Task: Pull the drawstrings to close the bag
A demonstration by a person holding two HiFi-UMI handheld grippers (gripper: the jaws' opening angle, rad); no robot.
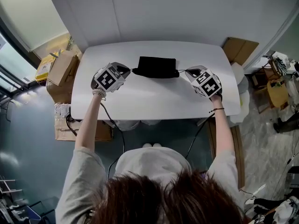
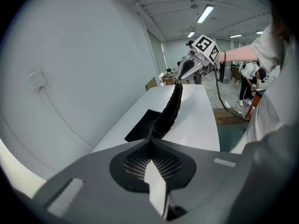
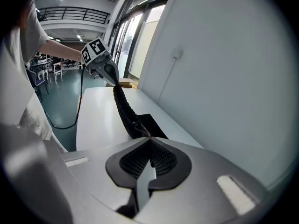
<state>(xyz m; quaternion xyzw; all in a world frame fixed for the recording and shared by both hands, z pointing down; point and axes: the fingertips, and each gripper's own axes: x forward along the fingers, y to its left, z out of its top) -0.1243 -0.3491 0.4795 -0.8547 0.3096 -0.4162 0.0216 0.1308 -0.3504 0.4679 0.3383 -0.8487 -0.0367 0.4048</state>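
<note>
A black drawstring bag (image 1: pixel 156 66) lies flat at the back middle of the white table (image 1: pixel 154 101). My left gripper (image 1: pixel 129 71) is at the bag's left end, shut on the drawstring there. My right gripper (image 1: pixel 188 72) is at the bag's right end, shut on the other drawstring. In the left gripper view the gathered black bag mouth (image 2: pixel 170 108) runs taut from my shut left gripper (image 2: pixel 150 143) to the right gripper (image 2: pixel 183 73). In the right gripper view the same band (image 3: pixel 124 108) runs from my right gripper (image 3: pixel 149 138) to the left gripper (image 3: pixel 112 78).
A grey wall (image 1: pixel 187 13) runs right behind the table. Cardboard boxes (image 1: pixel 60 73) stand off the table's left side, and another box (image 1: pixel 239 49) sits at its back right corner. Cables (image 1: pixel 114 125) hang below the front edge. A person (image 2: pixel 250 73) stands far off.
</note>
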